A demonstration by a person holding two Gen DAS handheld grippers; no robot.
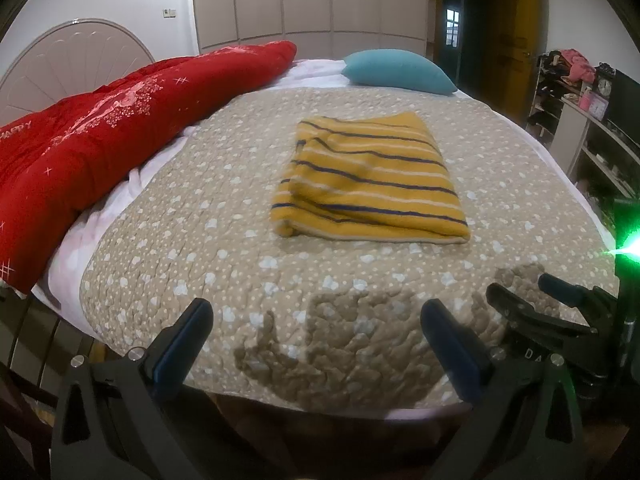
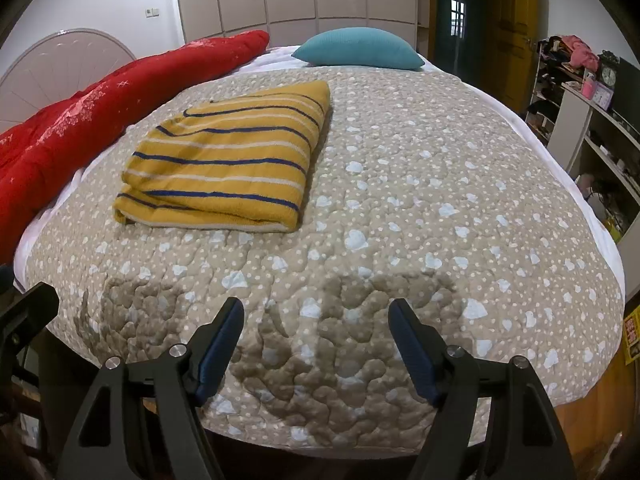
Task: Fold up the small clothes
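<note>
A yellow garment with navy and white stripes (image 1: 370, 182) lies folded into a rectangle on the beige quilted bedspread (image 1: 240, 240), near the middle of the bed. It also shows in the right wrist view (image 2: 224, 160), to the left. My left gripper (image 1: 318, 314) is open and empty, hanging over the near edge of the bed, well short of the garment. My right gripper (image 2: 316, 312) is open and empty over the near edge too. It also shows in the left wrist view (image 1: 516, 284) at the right.
A red duvet (image 1: 100, 136) lies rolled along the left side of the bed. A teal pillow (image 1: 398, 70) sits at the far end. A shelf unit with clutter (image 1: 588, 120) stands to the right. A wardrobe lines the back wall.
</note>
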